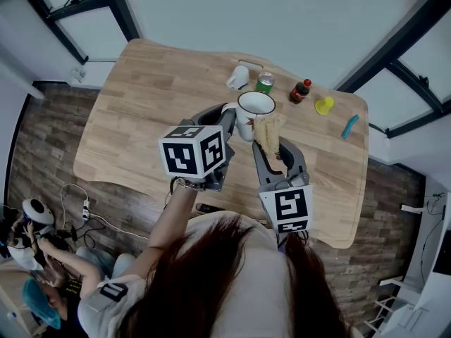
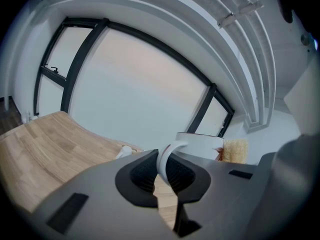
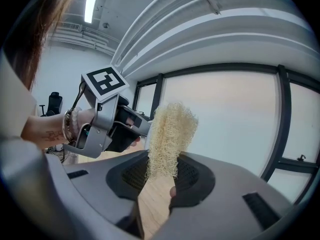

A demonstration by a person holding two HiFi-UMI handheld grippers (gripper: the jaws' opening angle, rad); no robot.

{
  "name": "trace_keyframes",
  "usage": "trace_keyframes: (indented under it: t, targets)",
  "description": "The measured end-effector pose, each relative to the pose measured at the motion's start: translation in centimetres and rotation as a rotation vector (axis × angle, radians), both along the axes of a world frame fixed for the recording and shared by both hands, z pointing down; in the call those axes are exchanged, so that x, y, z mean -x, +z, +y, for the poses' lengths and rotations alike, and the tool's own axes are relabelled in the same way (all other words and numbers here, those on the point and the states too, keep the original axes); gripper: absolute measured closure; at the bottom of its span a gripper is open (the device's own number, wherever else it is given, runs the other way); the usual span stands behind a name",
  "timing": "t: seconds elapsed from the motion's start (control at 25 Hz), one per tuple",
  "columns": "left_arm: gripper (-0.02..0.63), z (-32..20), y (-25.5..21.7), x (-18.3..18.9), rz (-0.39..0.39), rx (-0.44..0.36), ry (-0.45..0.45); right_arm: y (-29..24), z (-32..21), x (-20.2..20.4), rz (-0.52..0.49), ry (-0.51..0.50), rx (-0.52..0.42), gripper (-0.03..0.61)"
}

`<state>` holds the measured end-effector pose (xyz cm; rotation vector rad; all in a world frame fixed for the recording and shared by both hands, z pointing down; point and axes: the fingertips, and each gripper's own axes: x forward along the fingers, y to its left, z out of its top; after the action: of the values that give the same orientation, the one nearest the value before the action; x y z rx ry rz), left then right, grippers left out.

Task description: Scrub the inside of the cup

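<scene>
1. The left tongs (image 2: 162, 170) were clenched on the curved handle (image 2: 167, 156) of the white cup (image 1: 255, 105), with the handle pinched between the ribbed pads.
2. The cup was held up off the wooden desk (image 1: 141, 111), its dark-rimmed mouth open toward the head camera.
3. The right tongs (image 3: 160, 176) were clamped on the lower end of a pale, fibrous loofah scrubber (image 3: 169, 134), which stood up out of the jaws.
4. In the head view the scrubber sat just beside the cup's rim on its right, outside the mouth; whether it touched the cup could not be told.
5. At the far edge of the desk stood a green can (image 1: 265, 82) and a dark bottle with a red cap (image 1: 301, 91), and a small white cup (image 1: 238, 77) lay on its side beside the can.
6. Further right on the desk lay a yellow thing (image 1: 323, 105) and a blue thing (image 1: 349, 126), well apart from the tongs.
</scene>
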<state>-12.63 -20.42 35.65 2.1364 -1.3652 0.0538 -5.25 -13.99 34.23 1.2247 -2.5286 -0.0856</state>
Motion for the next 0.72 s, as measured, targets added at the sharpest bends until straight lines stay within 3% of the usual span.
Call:
trace_keyframes:
  t: [0.72]
  targets:
    - [0.585,0.37,0.08,0.17,-0.021,-0.012,-0.076,0.48,-0.01,0.31,0.143,0.058,-0.096,0.457]
